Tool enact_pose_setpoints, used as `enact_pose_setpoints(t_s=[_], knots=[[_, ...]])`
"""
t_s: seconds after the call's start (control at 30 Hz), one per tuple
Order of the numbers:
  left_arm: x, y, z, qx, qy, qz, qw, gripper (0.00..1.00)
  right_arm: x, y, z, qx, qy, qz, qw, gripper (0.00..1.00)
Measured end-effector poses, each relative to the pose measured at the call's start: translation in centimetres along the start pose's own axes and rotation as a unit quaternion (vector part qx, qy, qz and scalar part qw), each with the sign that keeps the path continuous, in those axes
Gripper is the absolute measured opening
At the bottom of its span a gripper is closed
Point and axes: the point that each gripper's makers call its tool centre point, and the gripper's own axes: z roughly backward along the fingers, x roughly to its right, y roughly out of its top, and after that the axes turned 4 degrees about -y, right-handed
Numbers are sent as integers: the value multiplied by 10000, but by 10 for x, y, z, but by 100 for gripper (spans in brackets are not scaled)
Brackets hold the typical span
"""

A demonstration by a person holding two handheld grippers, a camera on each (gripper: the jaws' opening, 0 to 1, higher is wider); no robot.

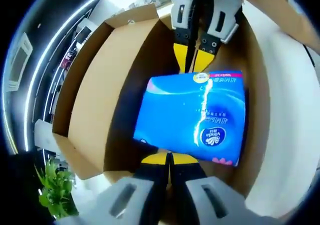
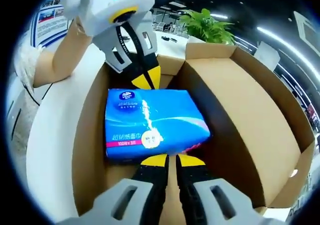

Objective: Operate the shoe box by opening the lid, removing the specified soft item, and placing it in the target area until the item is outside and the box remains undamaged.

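Note:
A blue plastic-wrapped tissue pack (image 1: 192, 115) (image 2: 150, 122) lies inside the open brown cardboard box (image 1: 97, 100) (image 2: 245, 110), between my two grippers. In the left gripper view, my left gripper (image 1: 169, 158) rises from the bottom, its yellow tips pinched together on the pack's near edge. My right gripper (image 1: 194, 60) comes down from the top and grips the opposite edge. In the right gripper view, my right gripper (image 2: 167, 160) holds the near edge with its tips close together, and my left gripper (image 2: 143, 79) clamps the far edge. The box floor under the pack is hidden.
The box stands on a white table (image 1: 295, 135) (image 2: 50, 135), its tall flaps (image 2: 210, 50) upright around the grippers. A green plant (image 1: 55, 190) (image 2: 207, 27) stands past one end of the box. A person's arm (image 2: 52, 62) holds my left gripper.

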Motion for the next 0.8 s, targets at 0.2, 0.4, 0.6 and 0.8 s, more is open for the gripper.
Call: enact_pose_setpoints(t_s=[0.2, 0.4, 0.6, 0.8], knots=[[3, 5, -2, 63, 61, -37, 10000, 0, 1, -4, 2, -142, -19, 107, 9998, 4], [8, 17, -5, 210, 118, -129, 9996, 0, 0, -12, 8, -440, -48, 304, 9986, 4], [8, 27, -8, 284, 296, -414, 9983, 0, 3, -19, 13, -612, -119, 432, 9971, 4], [7, 36, -10, 360, 404, -510, 9972, 0, 5, -25, 17, -778, -142, 468, 9958, 4]])
